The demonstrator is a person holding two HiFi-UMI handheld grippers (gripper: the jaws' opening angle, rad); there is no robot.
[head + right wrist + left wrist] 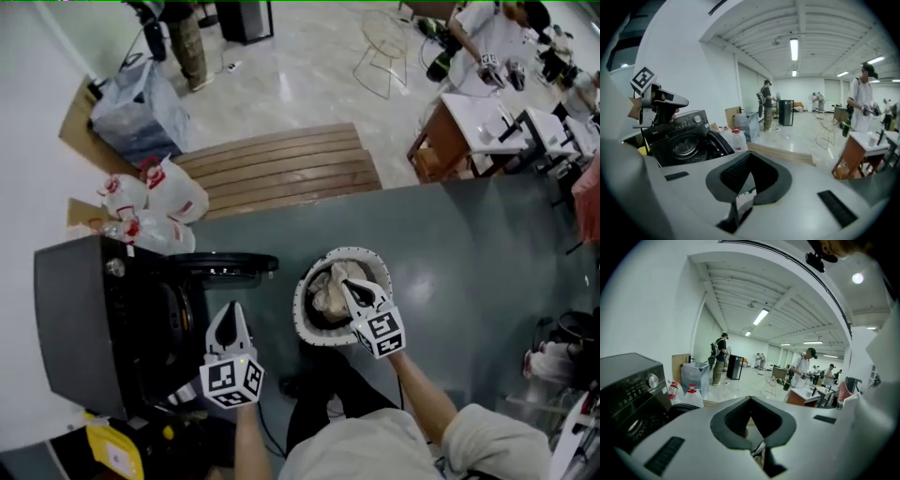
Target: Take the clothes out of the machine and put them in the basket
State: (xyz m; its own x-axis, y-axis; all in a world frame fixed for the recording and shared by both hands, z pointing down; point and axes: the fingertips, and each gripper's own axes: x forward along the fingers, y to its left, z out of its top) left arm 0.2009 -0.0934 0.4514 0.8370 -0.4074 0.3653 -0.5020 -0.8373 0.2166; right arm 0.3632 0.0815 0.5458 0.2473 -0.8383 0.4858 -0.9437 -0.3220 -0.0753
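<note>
In the head view my right gripper (349, 286) hangs over the white basket (302, 323), which stands just beside the machine (80, 319), on the side of its open door (225, 265). The clothes (328, 292) lie heaped inside the basket, and only that view shows them. The right gripper view shows its fingers pressed together with nothing between them, and beyond them the machine's drum (684, 147) through the open door. My left gripper (228, 314) is in front of the machine's door, its fingers also together and empty. The left gripper view catches only the machine's control panel (633, 390) and knob (652, 379).
</note>
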